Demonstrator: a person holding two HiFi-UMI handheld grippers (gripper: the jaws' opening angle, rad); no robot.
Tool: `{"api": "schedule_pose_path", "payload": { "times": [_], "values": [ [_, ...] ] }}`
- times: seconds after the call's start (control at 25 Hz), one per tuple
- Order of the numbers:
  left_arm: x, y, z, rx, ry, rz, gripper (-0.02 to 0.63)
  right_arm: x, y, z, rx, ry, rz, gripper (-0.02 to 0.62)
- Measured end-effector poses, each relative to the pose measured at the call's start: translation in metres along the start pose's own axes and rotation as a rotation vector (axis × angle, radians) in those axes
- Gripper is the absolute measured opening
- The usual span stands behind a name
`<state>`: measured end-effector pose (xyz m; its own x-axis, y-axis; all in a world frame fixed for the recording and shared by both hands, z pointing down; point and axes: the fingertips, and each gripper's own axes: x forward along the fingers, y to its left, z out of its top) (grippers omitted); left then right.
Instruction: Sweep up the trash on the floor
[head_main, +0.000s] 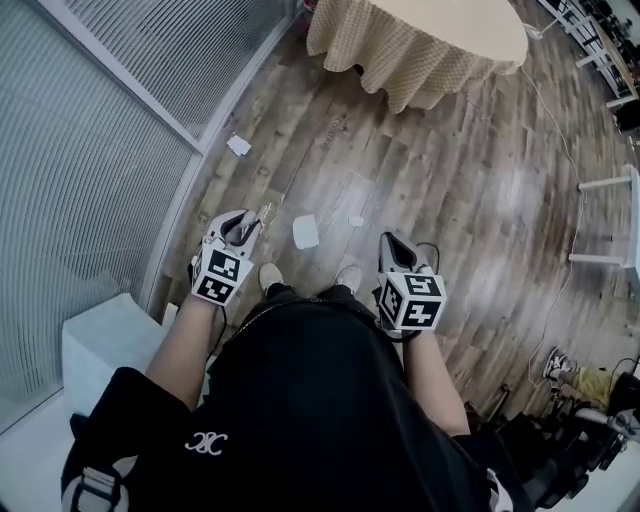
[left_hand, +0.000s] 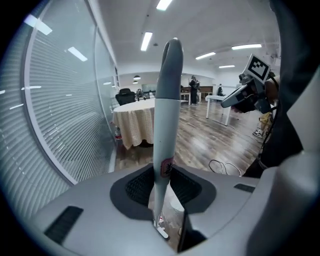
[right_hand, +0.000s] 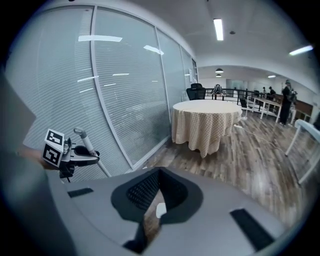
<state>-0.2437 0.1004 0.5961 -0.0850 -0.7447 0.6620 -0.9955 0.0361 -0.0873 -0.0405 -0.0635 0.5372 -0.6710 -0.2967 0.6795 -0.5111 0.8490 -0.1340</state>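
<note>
Scraps of trash lie on the wood floor: a white paper ahead of my feet, a small bit to its right, and another paper near the glass wall. My left gripper is shut on a grey tool handle that stands upright between its jaws; the tool's lower end is hidden. My right gripper holds nothing. Its jaws stand a narrow slit apart, and floor and a white scrap show through the slit. The right gripper view also shows the left gripper with the handle.
A round table with a beige cloth stands ahead. A glass wall with blinds runs along the left, with a white box by it. White table legs stand at the right. A cable lies on the floor.
</note>
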Motion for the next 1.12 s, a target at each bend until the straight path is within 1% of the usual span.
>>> {"api": "schedule_pose_path", "payload": {
  "times": [0.2, 0.4, 0.48, 0.56, 0.72, 0.84, 0.96, 1.12],
  "values": [
    [0.023, -0.043, 0.026, 0.086, 0.008, -0.086, 0.103, -0.009, -0.039, -0.023, 0.079, 0.006, -0.025, 0.014],
    [0.039, -0.078, 0.049, 0.131, 0.015, -0.146, 0.101, -0.012, -0.071, -0.032, 0.126, -0.001, -0.021, 0.014],
    [0.045, -0.09, 0.057, 0.148, 0.022, -0.156, 0.101, -0.013, -0.082, -0.032, 0.142, -0.008, -0.007, 0.014],
    [0.051, -0.098, 0.064, 0.153, 0.029, -0.146, 0.101, -0.014, -0.093, -0.031, 0.146, -0.017, 0.007, 0.014],
    [0.06, -0.103, 0.082, 0.16, 0.038, -0.097, 0.101, -0.012, -0.118, -0.031, 0.148, -0.017, 0.026, 0.014],
    [0.06, -0.104, 0.102, 0.165, 0.012, -0.062, 0.101, -0.008, -0.137, -0.032, 0.137, -0.009, 0.038, 0.014],
    [0.054, -0.094, 0.125, 0.173, -0.019, -0.007, 0.103, -0.006, -0.15, -0.031, 0.134, -0.003, 0.051, 0.014],
    [0.044, -0.071, 0.147, 0.22, -0.034, 0.054, 0.103, 0.002, -0.156, -0.025, 0.122, 0.005, 0.065, 0.014]
  ]
}}
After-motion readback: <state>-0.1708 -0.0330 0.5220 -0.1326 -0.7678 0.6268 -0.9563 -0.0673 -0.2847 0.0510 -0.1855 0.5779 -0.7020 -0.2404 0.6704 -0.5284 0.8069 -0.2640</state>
